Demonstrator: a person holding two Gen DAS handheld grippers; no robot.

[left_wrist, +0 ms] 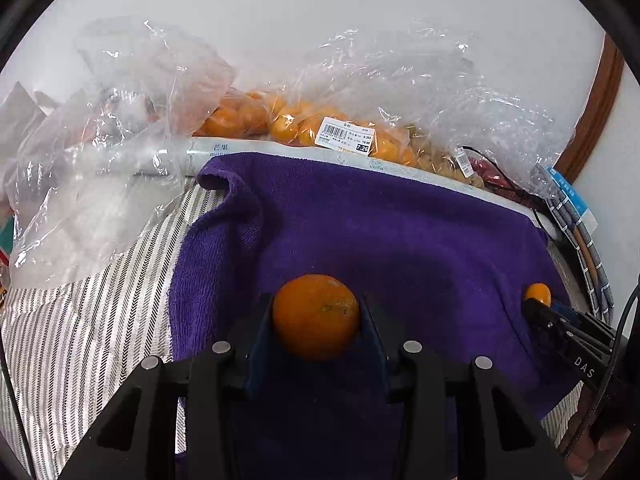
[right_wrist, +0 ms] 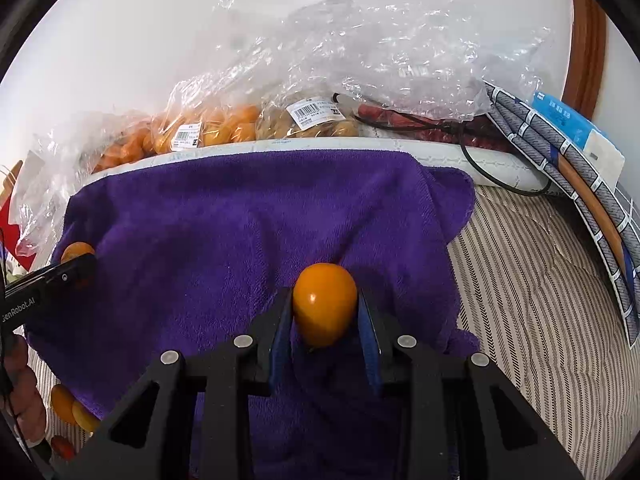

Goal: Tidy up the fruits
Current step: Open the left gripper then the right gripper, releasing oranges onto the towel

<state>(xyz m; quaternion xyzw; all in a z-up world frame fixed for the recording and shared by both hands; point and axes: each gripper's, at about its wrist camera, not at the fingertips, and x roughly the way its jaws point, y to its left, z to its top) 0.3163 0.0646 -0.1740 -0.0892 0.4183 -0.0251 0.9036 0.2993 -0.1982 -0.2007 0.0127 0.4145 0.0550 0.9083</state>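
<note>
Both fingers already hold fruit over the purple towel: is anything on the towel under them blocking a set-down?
Nothing visible does. The left gripper holds an orange, the right gripper a smoother orange fruit; the purple towel around them shows bare.

Two close wrist views, angled down, sharing the purple towel (left_wrist: pixel 360 220).

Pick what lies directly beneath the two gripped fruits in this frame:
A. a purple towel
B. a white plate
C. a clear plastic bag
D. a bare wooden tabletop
A: the orange in the left gripper and the smooth orange fruit in the right gripper both sit over the purple towel.
</note>
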